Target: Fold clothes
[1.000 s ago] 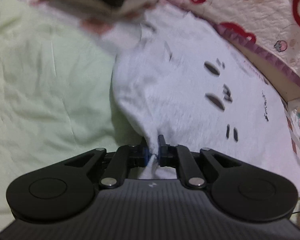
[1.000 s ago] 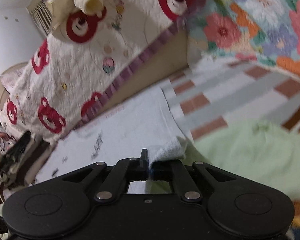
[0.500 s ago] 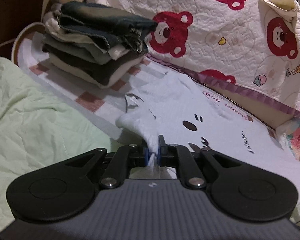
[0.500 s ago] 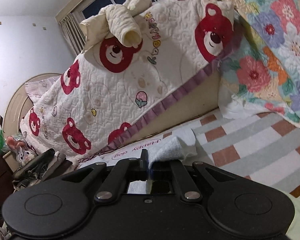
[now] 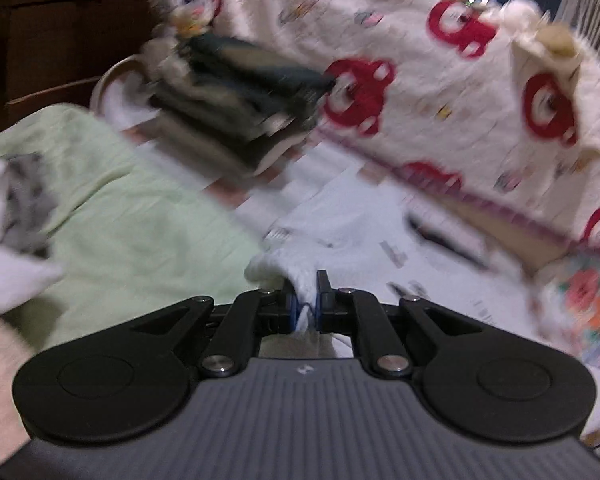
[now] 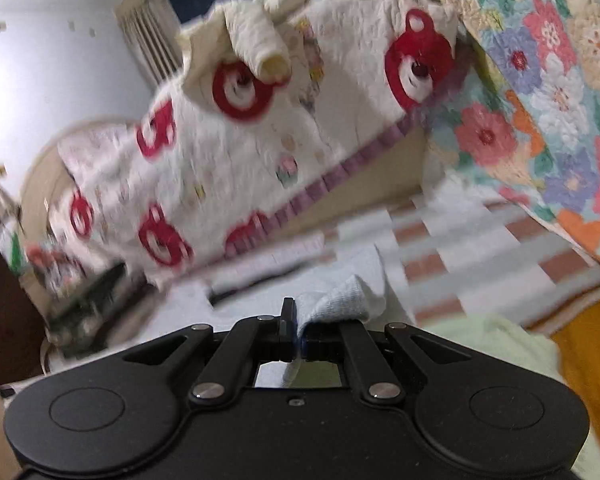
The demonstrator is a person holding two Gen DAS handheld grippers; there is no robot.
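Observation:
A white garment with small dark prints (image 5: 360, 232) lies spread on the bed, reaching toward the bear quilt. My left gripper (image 5: 305, 300) is shut on a bunched edge of it at its near left side. My right gripper (image 6: 298, 322) is shut on another edge of the same white garment (image 6: 340, 300), a fold of which bulges over the right finger. Both views are motion-blurred.
A stack of folded dark clothes (image 5: 236, 112) sits at the back left, by the bear-print quilt (image 5: 440, 80). A light green sheet (image 5: 120, 208) covers the near left. A floral quilt (image 6: 540, 100) hangs at the right, above a checked blanket (image 6: 460, 240).
Both grippers keep their hold on the white garment and have kept moving. The left view has shifted so more green sheet shows. The right view has tilted down toward the bed.

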